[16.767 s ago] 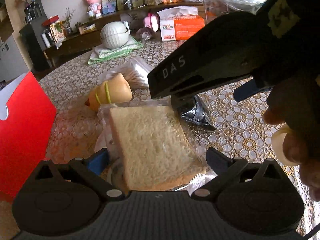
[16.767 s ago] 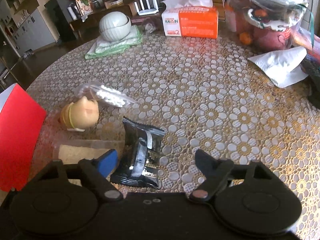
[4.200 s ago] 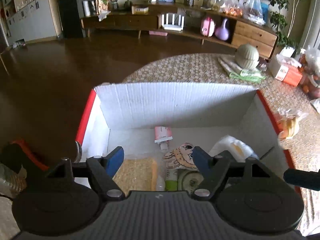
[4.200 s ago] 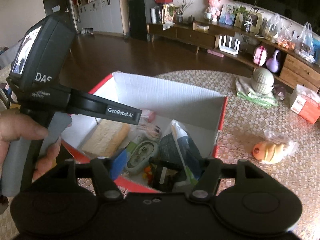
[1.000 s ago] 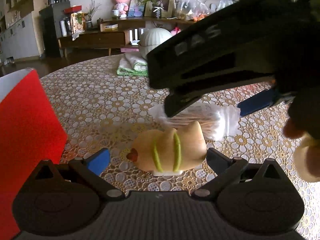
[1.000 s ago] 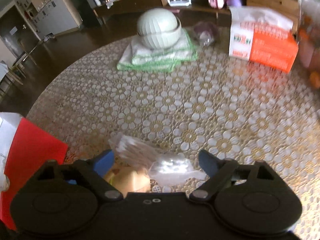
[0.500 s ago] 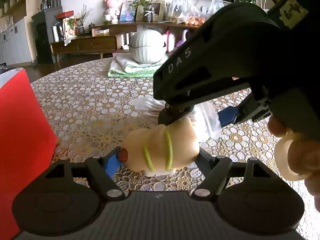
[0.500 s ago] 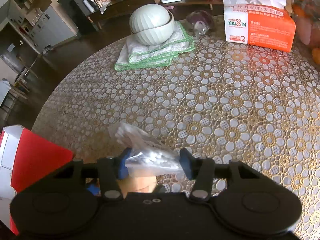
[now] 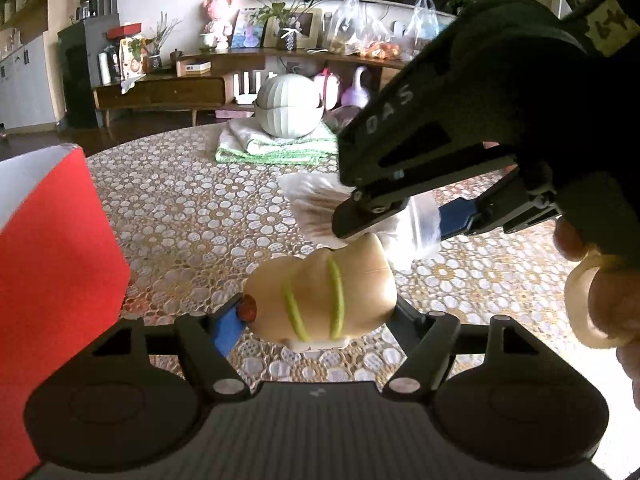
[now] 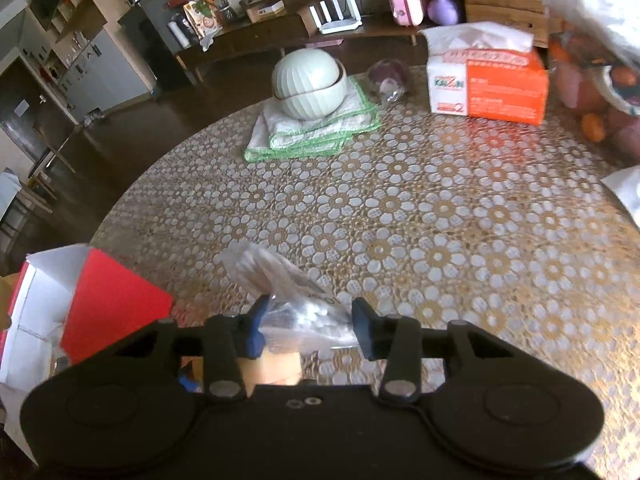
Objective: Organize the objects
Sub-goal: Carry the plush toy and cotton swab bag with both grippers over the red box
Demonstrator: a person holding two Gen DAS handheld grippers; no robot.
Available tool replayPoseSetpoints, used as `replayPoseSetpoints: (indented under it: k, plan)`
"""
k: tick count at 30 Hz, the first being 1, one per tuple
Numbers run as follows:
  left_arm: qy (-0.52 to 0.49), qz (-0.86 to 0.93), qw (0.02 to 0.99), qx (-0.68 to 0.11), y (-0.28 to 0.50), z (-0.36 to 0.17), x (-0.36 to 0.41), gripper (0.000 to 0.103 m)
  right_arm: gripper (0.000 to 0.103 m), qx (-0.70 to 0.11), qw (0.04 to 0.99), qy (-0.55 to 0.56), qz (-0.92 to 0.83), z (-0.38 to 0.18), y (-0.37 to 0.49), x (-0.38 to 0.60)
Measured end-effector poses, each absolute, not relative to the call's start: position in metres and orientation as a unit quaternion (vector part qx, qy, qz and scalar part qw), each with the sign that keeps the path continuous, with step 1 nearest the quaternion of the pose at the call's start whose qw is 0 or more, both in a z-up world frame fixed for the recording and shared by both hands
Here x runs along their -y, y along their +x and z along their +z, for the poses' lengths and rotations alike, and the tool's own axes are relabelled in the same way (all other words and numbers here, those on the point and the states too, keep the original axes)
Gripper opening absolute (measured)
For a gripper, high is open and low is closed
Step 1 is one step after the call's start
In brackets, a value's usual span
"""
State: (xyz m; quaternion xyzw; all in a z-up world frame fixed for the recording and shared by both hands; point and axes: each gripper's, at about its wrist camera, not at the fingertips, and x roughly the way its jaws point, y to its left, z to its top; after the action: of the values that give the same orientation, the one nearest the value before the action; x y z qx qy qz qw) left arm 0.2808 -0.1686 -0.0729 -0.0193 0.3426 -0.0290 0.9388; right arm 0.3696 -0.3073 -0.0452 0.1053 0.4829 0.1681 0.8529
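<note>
Floral lace covers the round table point(image 10: 440, 216), with a sideboard full of ornaments along the far wall. At the near edge the left gripper point(image 9: 316, 320) has just been closing, and its pads now press on a tan squishy toy point(image 9: 324, 292) with two green bands. The toy lies with its long axis across the gripper, its red-tipped end pointing left toward the red box point(image 9: 52, 248) and its pointed end to the right; whether it rests on the cloth or is lifted slightly is hard to judge. Just behind it, the right gripper point(image 10: 308, 320) has also been closing and is clamped on a clear plastic bag of cotton swabs point(image 10: 288, 296). The bag's long axis runs away from the gripper and slightly left, its loose end sticking out forward above the table. A hand point(image 9: 600, 292) grips the right tool's handle. Farther back a pale ribbed bowl point(image 10: 308, 84) sits on a folded green-edged cloth point(image 10: 312, 132), near an orange tissue box point(image 10: 488, 84).
</note>
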Motion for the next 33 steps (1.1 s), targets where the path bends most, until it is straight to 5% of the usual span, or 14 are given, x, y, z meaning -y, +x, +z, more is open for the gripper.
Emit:
replayPoseSetpoints:
  k: [18,33]
  plan:
    - [-0.018,-0.124,0.94,-0.316,0.195,0.003,0.154,0.074,0.043,-0.429,0.888,0.072,0.15,0.026,0.246,0.321]
    - [0.025,-0.178,0.933,-0.312,0.131,0.045,0.08,0.074,0.043,-0.356,0.911,-0.013,0.207,0.065,0.162,0.228]
